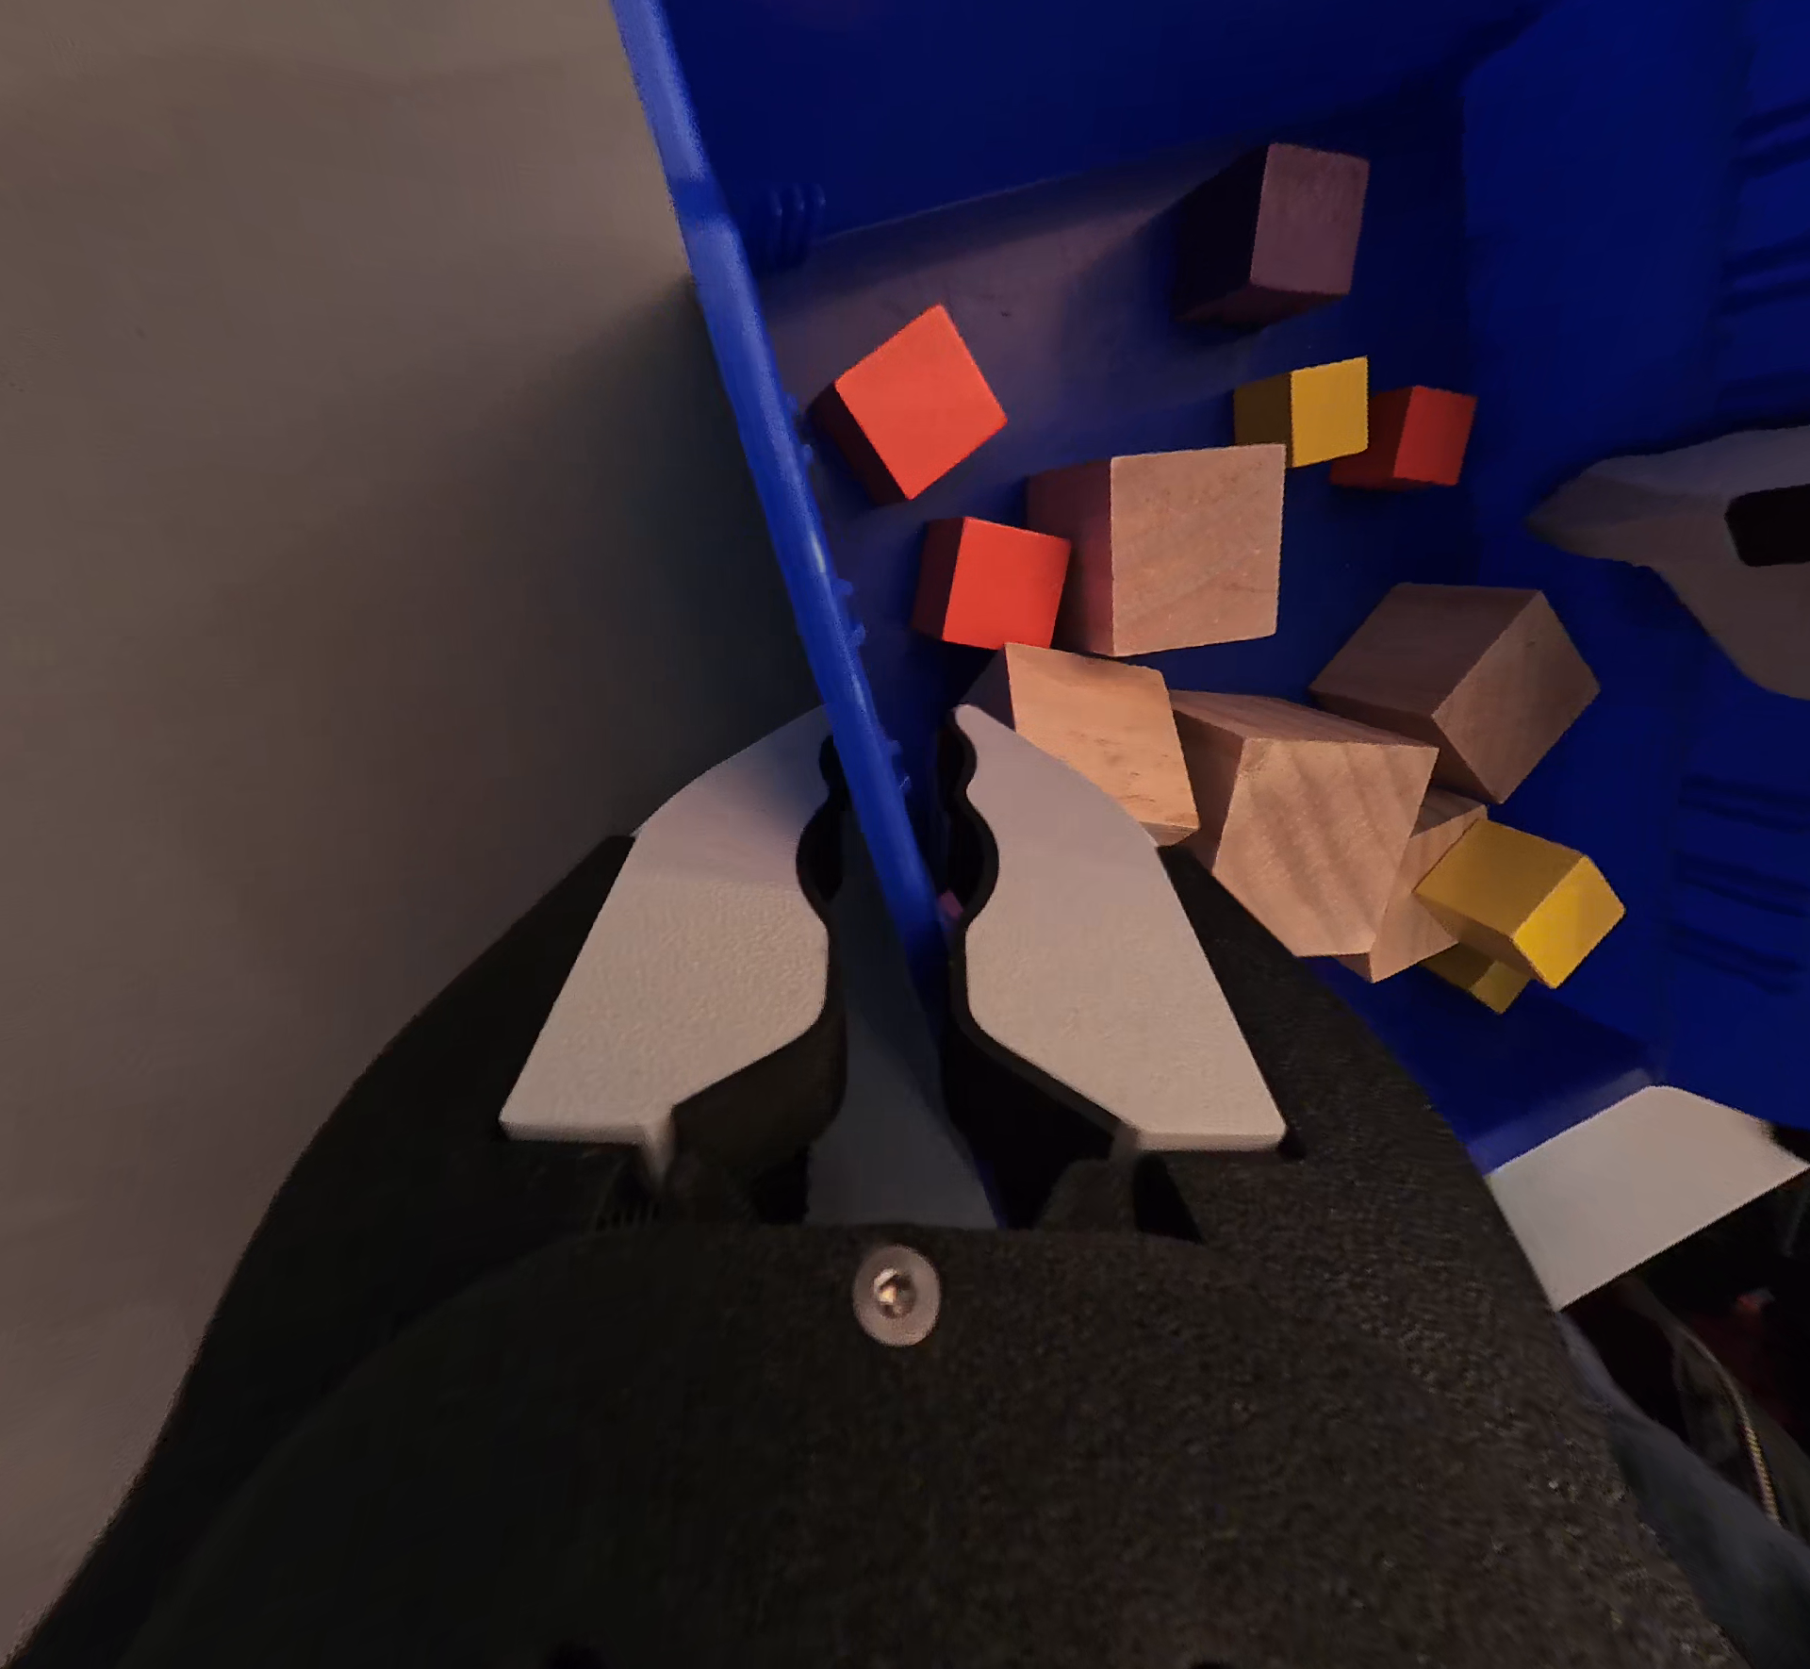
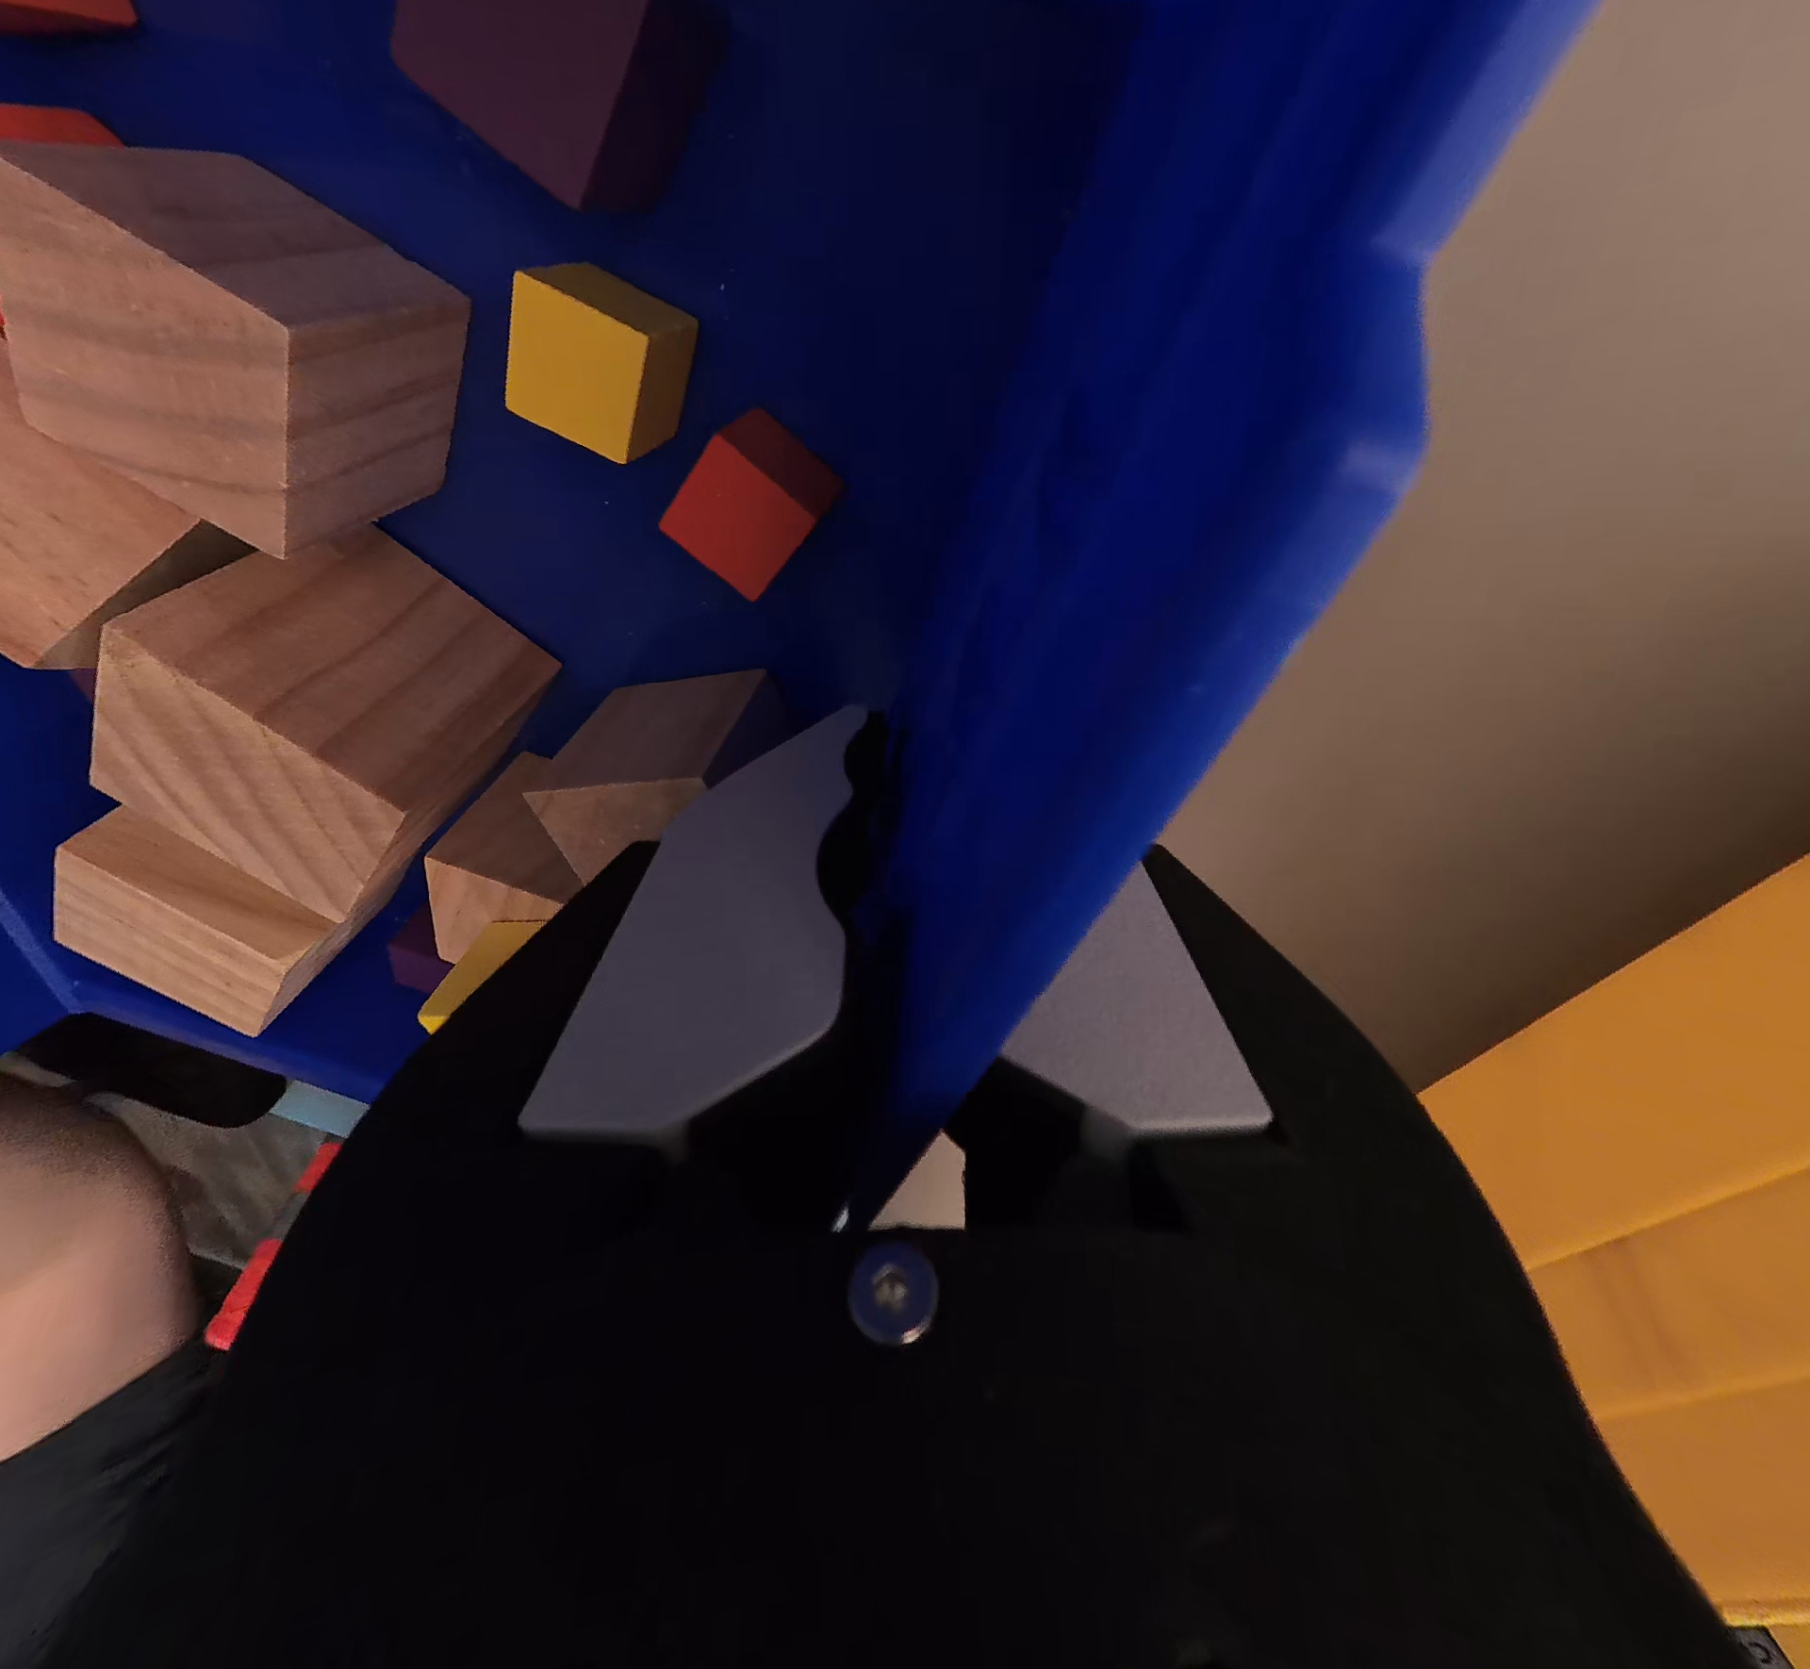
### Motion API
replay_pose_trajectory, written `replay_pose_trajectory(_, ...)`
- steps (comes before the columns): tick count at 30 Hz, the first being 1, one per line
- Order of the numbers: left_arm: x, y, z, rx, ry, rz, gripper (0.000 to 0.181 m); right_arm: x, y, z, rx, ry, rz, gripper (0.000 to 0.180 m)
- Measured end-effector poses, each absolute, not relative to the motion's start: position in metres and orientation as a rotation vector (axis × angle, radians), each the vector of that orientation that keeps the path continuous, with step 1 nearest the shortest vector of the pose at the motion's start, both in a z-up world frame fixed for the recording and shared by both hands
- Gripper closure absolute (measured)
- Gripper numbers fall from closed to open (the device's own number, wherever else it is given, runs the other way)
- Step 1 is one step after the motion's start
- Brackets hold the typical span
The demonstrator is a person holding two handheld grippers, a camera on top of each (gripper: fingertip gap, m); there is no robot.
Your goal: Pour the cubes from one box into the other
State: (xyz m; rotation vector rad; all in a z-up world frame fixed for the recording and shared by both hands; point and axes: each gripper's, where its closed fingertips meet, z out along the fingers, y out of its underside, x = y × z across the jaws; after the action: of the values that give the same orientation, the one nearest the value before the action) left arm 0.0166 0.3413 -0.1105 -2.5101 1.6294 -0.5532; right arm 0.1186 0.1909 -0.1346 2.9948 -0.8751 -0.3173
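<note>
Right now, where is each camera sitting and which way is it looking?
Left wrist view: sits on the left hand-held gripper, looking along its fingers, shut on the blue box wall, at cubes inside.
Right wrist view: sits on the right hand-held gripper, shut on the opposite wall of the blue box; a yellow box shows at right.
Both share the blue box and its cubes.

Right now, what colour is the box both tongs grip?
Blue box; clearest in the left wrist view.
</note>
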Motion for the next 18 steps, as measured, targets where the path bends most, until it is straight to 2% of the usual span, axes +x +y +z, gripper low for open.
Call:
replay_pose_trajectory(4,0.0129,0.3438,-0.1119,-2.539,1.64,-0.447,0.17,0.1173,0.1911,-0.1348,2.978,-0.88,-0.323,0.172)
replay_pose_trajectory(9,0.015,0.3413,-0.1111,-2.713,1.42,-0.534,0.168,0.1178,0.1916,-0.1345,2.976,-0.909,-0.329,0.173)
replay_pose_trajectory(18,0.0114,0.3428,-0.1127,-2.751,1.418,-0.449,0.173,0.1188,0.1922,-0.1351,2.989,-0.879,-0.279,0.172)
